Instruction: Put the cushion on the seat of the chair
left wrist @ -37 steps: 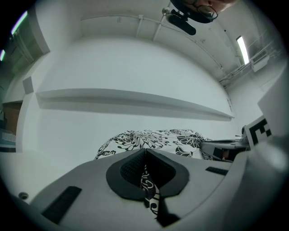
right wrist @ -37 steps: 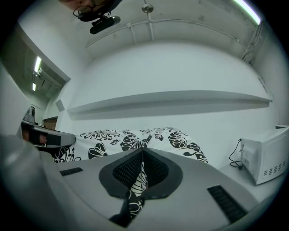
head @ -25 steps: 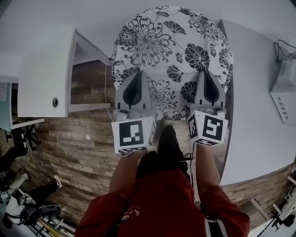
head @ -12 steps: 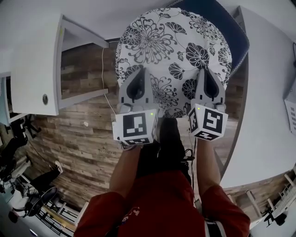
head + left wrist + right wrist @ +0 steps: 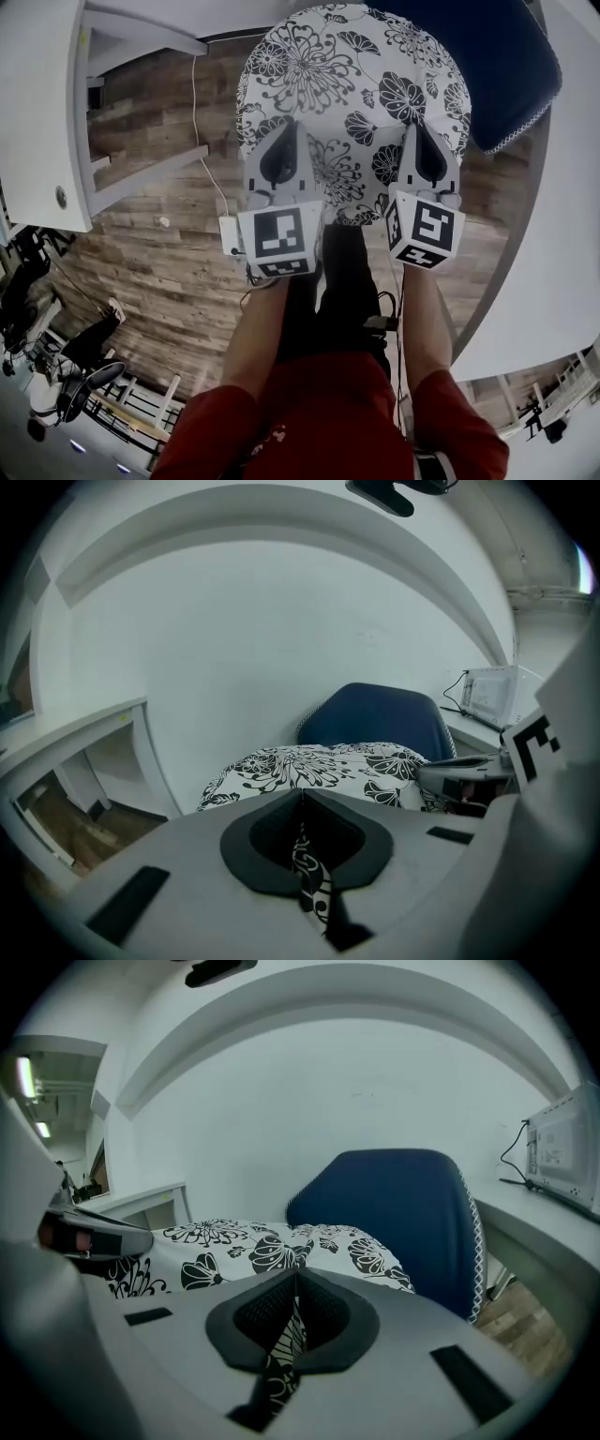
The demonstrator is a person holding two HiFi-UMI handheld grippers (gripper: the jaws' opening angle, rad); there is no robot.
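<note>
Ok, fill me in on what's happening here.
A person holds a gripper in each hand and carries a black-and-white floral cushion with them. The left gripper and the right gripper are each shut on the cushion's near edge, with the fabric pinched between the jaws. The cushion hangs out in front of the person over the wooden floor. The blue chair is just beyond it to the right, and the cushion does not look set down on the seat yet.
</note>
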